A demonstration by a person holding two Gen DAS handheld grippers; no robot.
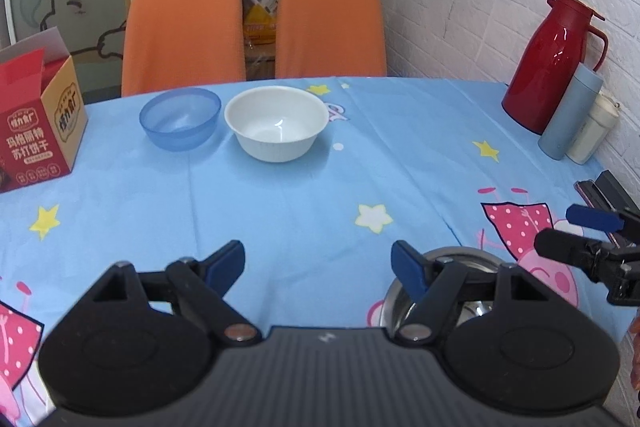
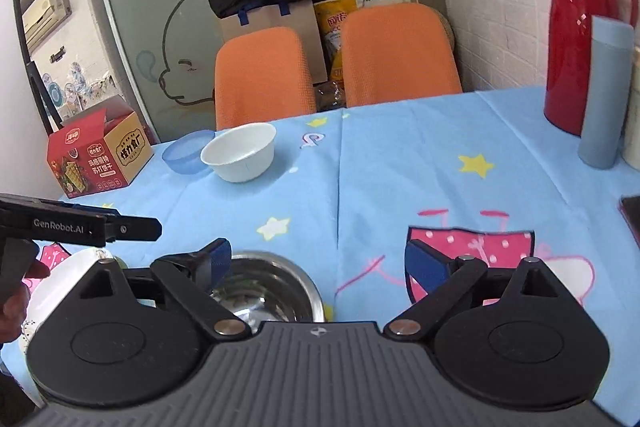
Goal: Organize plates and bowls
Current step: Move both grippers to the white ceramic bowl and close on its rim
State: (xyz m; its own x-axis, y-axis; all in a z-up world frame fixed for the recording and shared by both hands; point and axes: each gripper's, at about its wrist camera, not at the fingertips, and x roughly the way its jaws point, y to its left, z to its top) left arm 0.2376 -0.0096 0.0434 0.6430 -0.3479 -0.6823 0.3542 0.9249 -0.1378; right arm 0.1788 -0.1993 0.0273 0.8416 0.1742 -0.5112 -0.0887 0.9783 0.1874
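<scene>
Both the left gripper [image 1: 318, 265] and the right gripper [image 2: 316, 267] stood wide apart, empty, above a near shiny steel bowl [image 2: 272, 287]; a white round bowl [image 1: 276, 123] sat far.

blue bowl [image 1: 180, 118] beside white bowl [image 1: 276, 122], upright; steel bowl [image 2: 266, 287] nearer, apart.

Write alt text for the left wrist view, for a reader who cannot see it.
The open left gripper hovers empty over a table covered by a blue cartoon tablecloth. A steel bowl sits just below its right finger. Farther off, a blue bowl and a white bowl stand side by side before two orange chairs, and the right gripper enters at the right edge.
</scene>
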